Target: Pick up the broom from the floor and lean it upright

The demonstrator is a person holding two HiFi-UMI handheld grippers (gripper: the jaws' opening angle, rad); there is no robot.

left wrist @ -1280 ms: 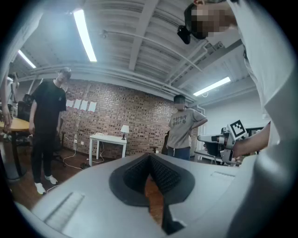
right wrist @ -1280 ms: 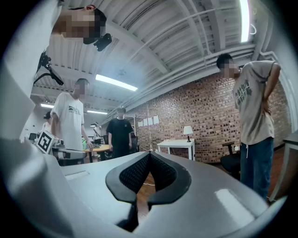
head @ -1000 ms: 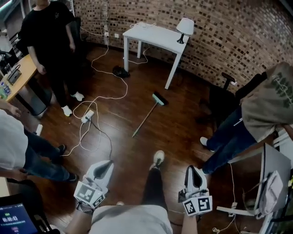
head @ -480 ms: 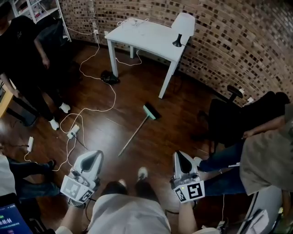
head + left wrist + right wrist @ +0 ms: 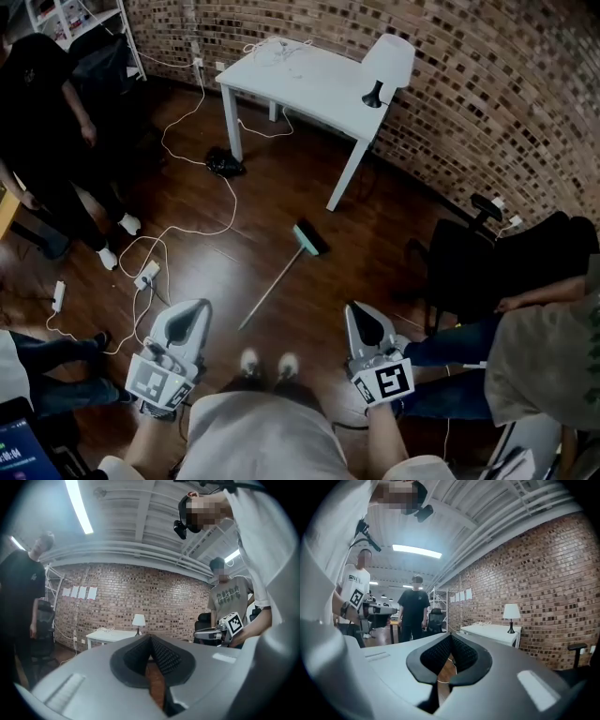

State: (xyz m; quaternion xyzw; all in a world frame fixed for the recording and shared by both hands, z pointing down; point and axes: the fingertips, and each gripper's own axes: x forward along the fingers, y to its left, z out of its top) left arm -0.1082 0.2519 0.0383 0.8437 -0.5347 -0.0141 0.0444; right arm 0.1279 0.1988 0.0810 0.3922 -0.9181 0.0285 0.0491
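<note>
A broom (image 5: 309, 237) lies flat on the dark wooden floor (image 5: 375, 253). Its green head points toward a white counter (image 5: 300, 75), which carries a lamp (image 5: 386, 61) and stands by a brick wall. A power strip (image 5: 146, 275) with white cables lies to the broom's left. Nearer the person, the left hand-held gripper (image 5: 199, 307) and right hand-held gripper (image 5: 354, 311) hover clear of the broom. Both have their jaws closed together, holding nothing.

The person holds both arms forward at waist height, one on either side of the feet (image 5: 249, 362), tongs pointing level ahead. The left tongs (image 5: 195, 309) are closed tip to tip and empty. The right tongs (image 5: 357, 312) are likewise closed, with nothing gripped.
</note>
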